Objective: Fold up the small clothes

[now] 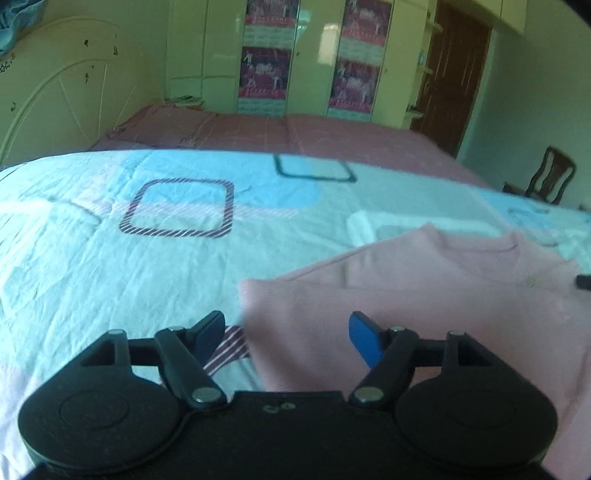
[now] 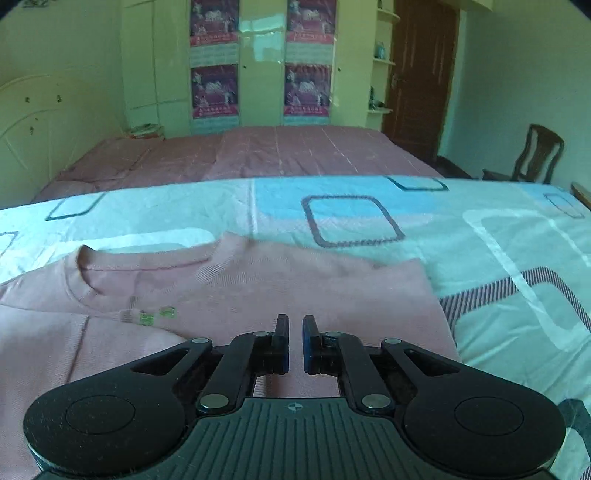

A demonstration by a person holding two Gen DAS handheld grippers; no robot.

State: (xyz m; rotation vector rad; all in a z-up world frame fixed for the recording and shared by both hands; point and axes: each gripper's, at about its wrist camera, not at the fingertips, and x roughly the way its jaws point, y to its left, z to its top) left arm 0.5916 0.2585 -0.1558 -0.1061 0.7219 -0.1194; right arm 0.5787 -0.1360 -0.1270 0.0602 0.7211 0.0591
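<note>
Left wrist view shows the left hand-held gripper (image 1: 287, 334) spread wide over the pink shirt (image 1: 424, 295) on the bed (image 1: 110, 258), while the right hand-held gripper (image 2: 293, 341) hovers nearly closed, grasping nothing.

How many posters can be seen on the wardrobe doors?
4. Two on the left door, upper and lower; two on the right door, upper and lower. The upper ones are cut off by the frame.

Left claw (image 1: 287, 334) spread, right claw (image 2: 294, 341) narrowed.
</note>
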